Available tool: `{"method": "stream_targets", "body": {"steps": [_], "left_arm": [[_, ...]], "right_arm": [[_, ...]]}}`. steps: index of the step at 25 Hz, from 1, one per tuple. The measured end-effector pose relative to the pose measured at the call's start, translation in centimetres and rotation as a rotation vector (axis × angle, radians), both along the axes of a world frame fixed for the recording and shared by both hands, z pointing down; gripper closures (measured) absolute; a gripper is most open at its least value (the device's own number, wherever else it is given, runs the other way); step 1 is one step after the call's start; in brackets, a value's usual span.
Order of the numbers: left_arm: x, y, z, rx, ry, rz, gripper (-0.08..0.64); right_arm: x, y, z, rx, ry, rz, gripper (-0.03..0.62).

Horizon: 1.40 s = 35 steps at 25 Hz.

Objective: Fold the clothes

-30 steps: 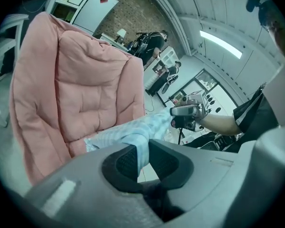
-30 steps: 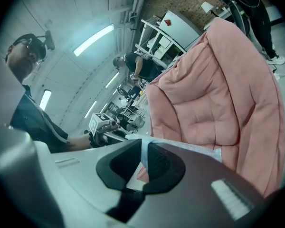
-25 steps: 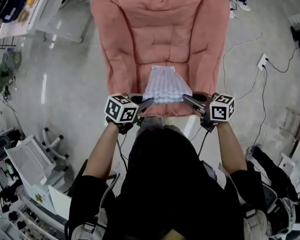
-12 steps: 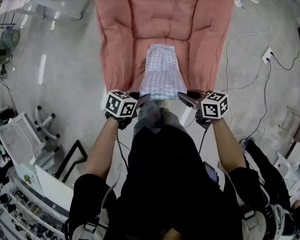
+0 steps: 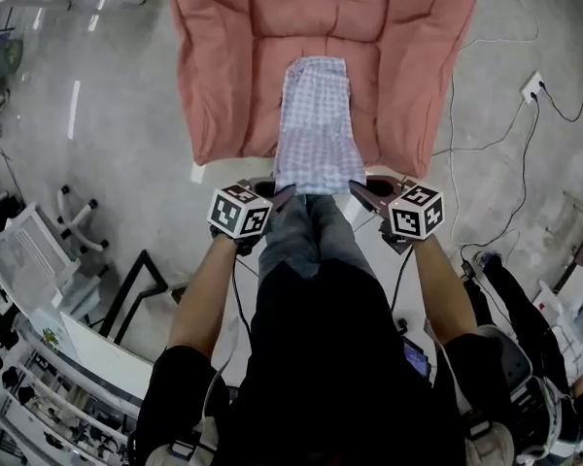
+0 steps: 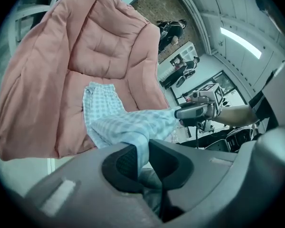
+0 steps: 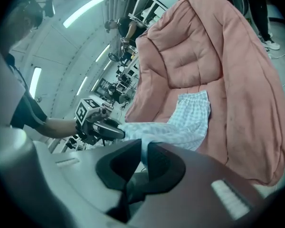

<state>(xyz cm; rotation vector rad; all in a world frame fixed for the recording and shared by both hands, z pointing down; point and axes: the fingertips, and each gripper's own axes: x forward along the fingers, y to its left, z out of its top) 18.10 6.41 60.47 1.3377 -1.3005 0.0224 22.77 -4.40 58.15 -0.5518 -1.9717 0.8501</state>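
while in both grippers point(image 5: 288, 194) point(image 5: 356, 188) — checked cloth point(image 5: 316, 115)

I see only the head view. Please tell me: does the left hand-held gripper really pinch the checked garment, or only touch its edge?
Observer: It pinches. The left gripper view shows the left hand-held gripper shut on a fold of the checked garment.
Operator: And the right one?
Observer: The same; in the right gripper view the right hand-held gripper is shut on that garment too.
Operator: Is anybody behind the pink padded chair?
Observer: Yes, the left gripper view shows a person in dark clothes standing beyond its back.
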Motion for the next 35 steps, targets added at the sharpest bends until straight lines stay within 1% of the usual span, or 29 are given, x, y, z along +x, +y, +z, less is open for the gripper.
{"method": "stream_targets", "body": {"steps": [5, 9, 15, 18, 22, 26, 29, 33, 35], "left_arm": [[1.7, 1.7, 3.0, 0.001, 0.005, -0.005, 0.52], [2.7, 3.5, 4.6, -0.009, 0.037, -0.007, 0.52], [3.4, 4.1, 6.4, -0.021, 0.091, -0.013, 0.52], [3.0, 3.6, 6.8, -0.013, 0.102, -0.006, 0.52], [0.3, 1.9, 5.6, 0.022, 0.098, -0.006, 0.518], [-4.0, -0.3, 4.4, 0.065, 0.109, -0.036, 0.517], [-7.3, -2.0, 4.4, 0.084, 0.111, -0.059, 0.517], [-11.1, -3.8, 4.9, 0.09, 0.066, -0.049, 0.517], [-12.6, -4.5, 5.3, 0.096, 0.06, -0.054, 0.517]], "right_arm": [[1.8, 1.8, 3.4, 0.003, 0.034, -0.002, 0.577], [3.0, 3.5, 5.4, -0.009, 0.069, -0.005, 0.577], [3.7, 4.4, 7.0, -0.039, 0.111, 0.0, 0.575], [3.1, 4.2, 7.2, -0.049, 0.109, 0.006, 0.577], [0.3, 2.8, 6.2, -0.086, 0.076, 0.054, 0.577], [-3.6, 0.1, 5.6, -0.108, 0.047, 0.111, 0.575], [-6.7, -2.2, 5.7, -0.087, 0.029, 0.142, 0.575], [-10.5, -4.5, 6.3, -0.03, 0.013, 0.17, 0.575], [-12.1, -5.3, 6.9, -0.003, 0.016, 0.19, 0.575]]}}
